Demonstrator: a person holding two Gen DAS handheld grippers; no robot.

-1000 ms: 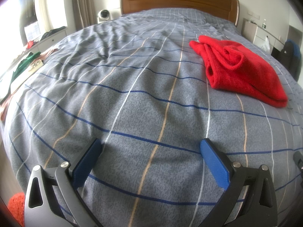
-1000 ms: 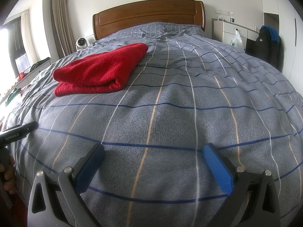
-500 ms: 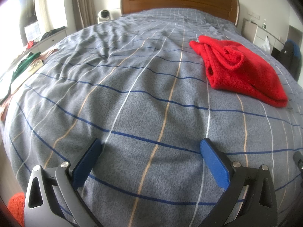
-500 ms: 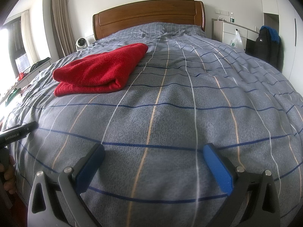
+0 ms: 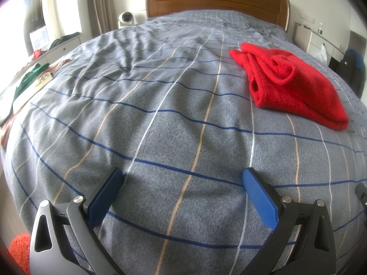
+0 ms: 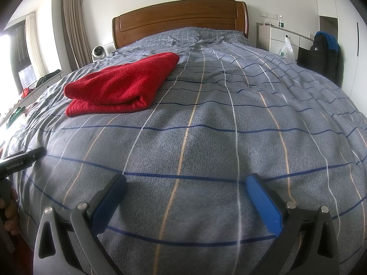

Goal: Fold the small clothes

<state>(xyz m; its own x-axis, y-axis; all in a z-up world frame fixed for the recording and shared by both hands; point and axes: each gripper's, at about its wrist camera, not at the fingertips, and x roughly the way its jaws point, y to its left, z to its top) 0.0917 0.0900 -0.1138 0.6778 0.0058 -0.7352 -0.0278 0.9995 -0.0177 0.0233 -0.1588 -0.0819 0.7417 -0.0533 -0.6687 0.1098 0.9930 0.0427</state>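
A red knitted garment (image 5: 289,84) lies folded on the grey checked bedspread (image 5: 160,105), far right in the left wrist view and upper left in the right wrist view (image 6: 121,87). My left gripper (image 5: 182,176) hovers open over the near end of the bed, well short of the garment, nothing between its blue pads. My right gripper (image 6: 185,181) is open too, over bare bedspread (image 6: 229,119), with the garment ahead and to its left. The other gripper's black body (image 6: 20,160) and a hand (image 6: 9,208) show at the right wrist view's left edge.
A wooden headboard (image 6: 181,20) closes the far end. A white fan (image 5: 125,18) and a low sideboard with clothes (image 5: 32,75) stand left of the bed. A white dresser (image 6: 282,39) and a dark jacket (image 6: 323,52) stand right. Something orange (image 5: 20,252) lies lower left.
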